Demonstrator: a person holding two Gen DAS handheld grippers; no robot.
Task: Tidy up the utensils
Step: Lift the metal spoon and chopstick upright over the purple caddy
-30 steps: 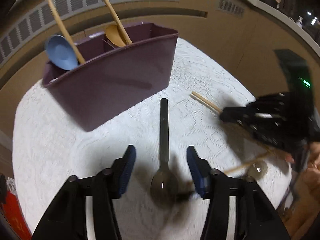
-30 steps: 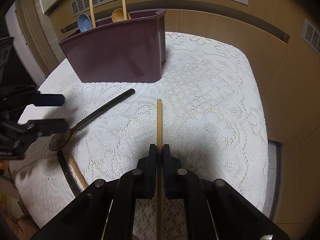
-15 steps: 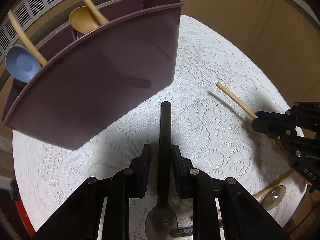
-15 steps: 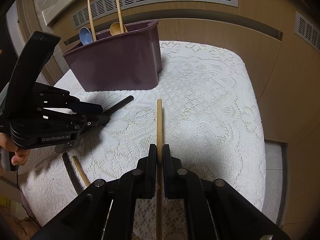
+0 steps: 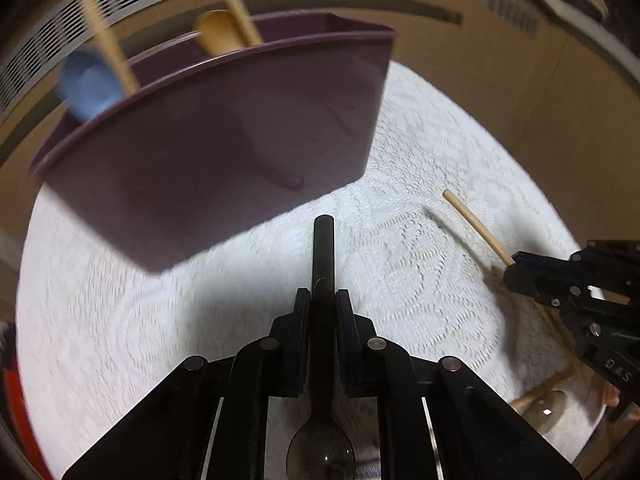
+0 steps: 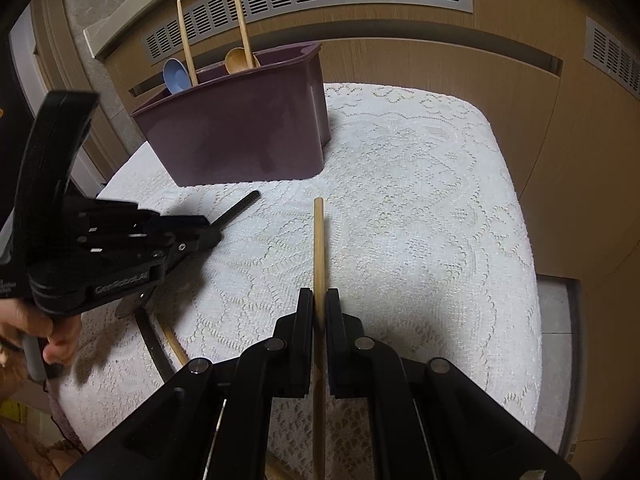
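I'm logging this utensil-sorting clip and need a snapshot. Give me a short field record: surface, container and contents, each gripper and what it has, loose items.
surface: white lace tablecloth
container: purple bin, upright
contents: blue spoon and tan wooden spoon, handles up
left gripper: jaws closing around black-handled spoon
right gripper: shut on wooden handle
loose items: clear-bowled spoon at the cloth's edge

R gripper (image 6: pixel 319 312) on wooden handle (image 6: pixel 319 248)
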